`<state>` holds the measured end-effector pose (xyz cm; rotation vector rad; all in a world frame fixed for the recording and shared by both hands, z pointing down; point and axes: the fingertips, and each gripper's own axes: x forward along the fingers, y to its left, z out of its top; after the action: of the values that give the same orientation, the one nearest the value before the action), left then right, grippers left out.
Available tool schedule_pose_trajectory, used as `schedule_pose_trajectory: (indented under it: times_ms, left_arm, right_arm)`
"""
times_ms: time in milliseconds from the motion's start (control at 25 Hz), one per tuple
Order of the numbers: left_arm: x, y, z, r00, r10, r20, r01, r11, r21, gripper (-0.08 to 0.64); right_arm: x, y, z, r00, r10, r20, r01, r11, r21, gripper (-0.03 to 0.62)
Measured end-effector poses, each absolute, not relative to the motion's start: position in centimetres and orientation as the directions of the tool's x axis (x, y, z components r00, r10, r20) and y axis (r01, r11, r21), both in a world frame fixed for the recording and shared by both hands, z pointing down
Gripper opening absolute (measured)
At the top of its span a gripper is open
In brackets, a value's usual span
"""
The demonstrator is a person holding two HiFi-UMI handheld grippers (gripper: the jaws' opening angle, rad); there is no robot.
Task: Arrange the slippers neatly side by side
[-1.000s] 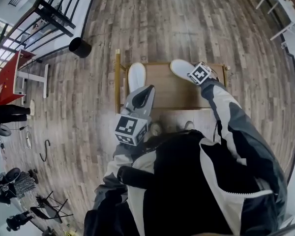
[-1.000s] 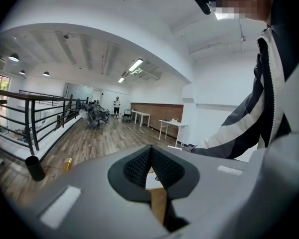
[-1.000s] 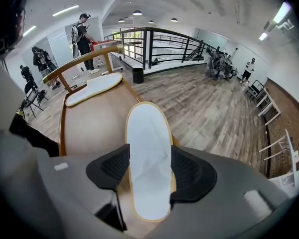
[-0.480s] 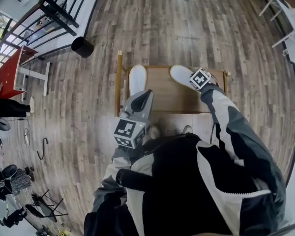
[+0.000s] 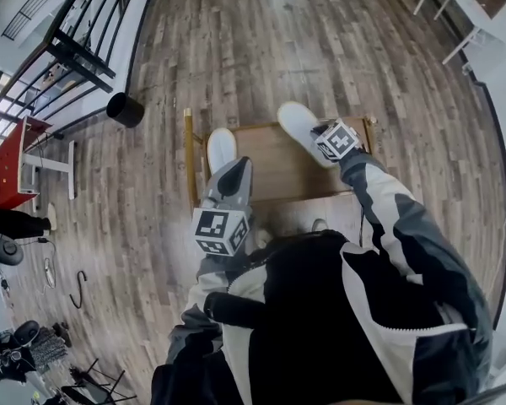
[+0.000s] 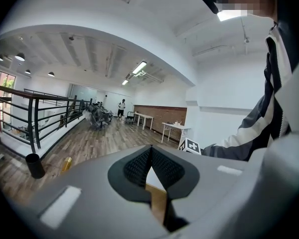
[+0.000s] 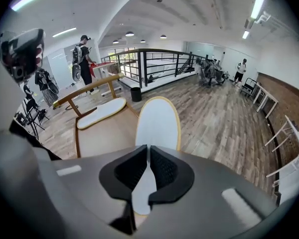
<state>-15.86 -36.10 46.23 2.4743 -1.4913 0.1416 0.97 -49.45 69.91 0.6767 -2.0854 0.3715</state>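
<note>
Head view, slippers: 1 white flat slipper with a tan rim (image 5: 297, 125) shows angled at the far right of the low brown wooden table (image 5: 278, 171). The second white slipper (image 5: 221, 148) lies at the table's left edge, well apart.
Head view, grippers: right gripper (image 5: 327, 138) at the angled slipper's near end; left gripper (image 5: 238, 172) just behind the second slipper.
Left gripper view: jaws pressed together, nothing between.
Right gripper view: jaws, just been closing, pinch the tan-rimmed slipper's thin end.
Risk: with so thin an edge grip, the slipper may swing or slip out and land crooked.
Writing: none readable; only black-and-white square markers.
</note>
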Motion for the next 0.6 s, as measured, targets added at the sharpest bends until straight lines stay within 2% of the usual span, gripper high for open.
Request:
schedule_pose_trajectory:
  times_ms: [320, 600]
  left_arm:
    - [-15.1, -37.2, 46.1, 0.496, -0.849, 0.184, -0.866, -0.466, 0.184, 0.015]
    - [-14.4, -38.3, 45.6, 0.509, -0.844, 0.168, -0.857, -0.479, 0.192, 0.014]
  right_arm:
    - [-0.4, -47.1, 61.7, -0.563, -0.469, 0.681, -0.648, 0.762, -0.011, 0.025]
    - [-1.4, -43.2, 53.2, -0.690, -0.549, 0.472, -0.658, 0.748, -0.091, 0.025]
